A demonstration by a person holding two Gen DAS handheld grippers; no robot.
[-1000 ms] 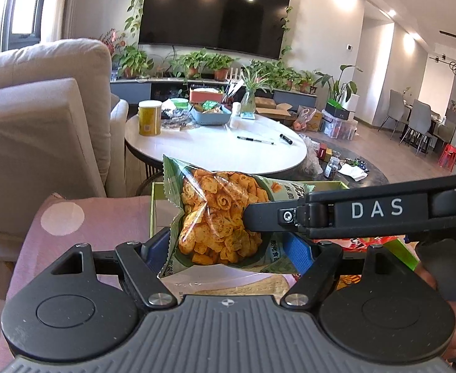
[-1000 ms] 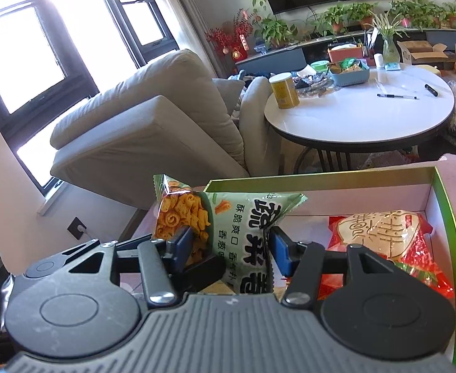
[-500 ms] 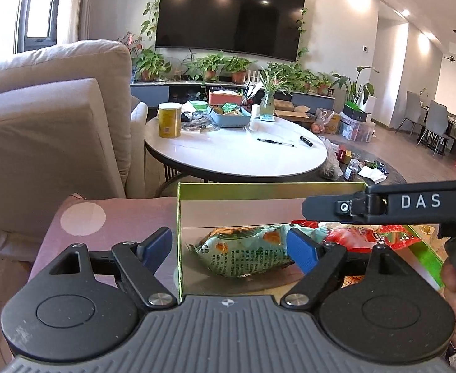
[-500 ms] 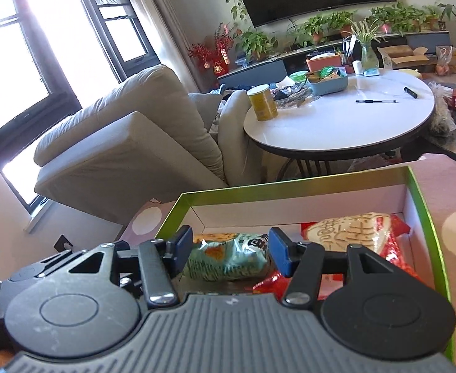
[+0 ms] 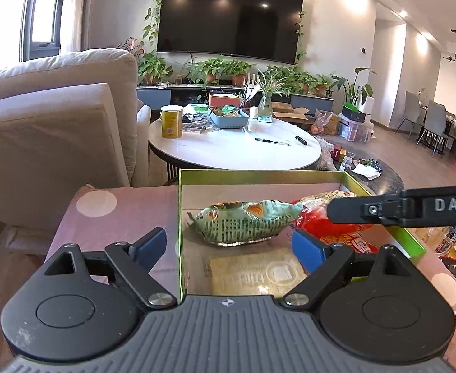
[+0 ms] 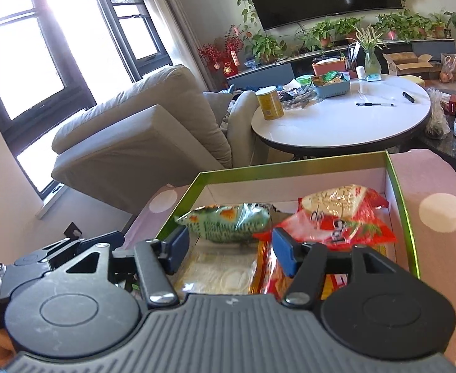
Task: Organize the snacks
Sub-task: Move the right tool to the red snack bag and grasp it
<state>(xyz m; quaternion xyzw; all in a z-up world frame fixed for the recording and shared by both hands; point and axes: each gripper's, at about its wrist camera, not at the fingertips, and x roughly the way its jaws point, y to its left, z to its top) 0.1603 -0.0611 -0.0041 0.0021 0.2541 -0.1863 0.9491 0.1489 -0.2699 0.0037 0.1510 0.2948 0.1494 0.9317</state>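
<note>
Green chip bag (image 5: 246, 222): released, now lying in green-rimmed box (image 5: 259, 174) beside red snack bag (image 6: 336, 217). Left gripper (image 5: 228, 245) jaws just widened, empty; right gripper (image 6: 228, 245) wide, empty.

text: "DAS", white letters | on: right hand-held gripper (image 5: 439, 205), seen in left wrist view | snack bags' print: too blurred to read

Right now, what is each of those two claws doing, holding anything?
Left gripper: open, jaws just been widening, holding nothing; green snack bag lies free in the box.
Right gripper: open, empty.
</note>
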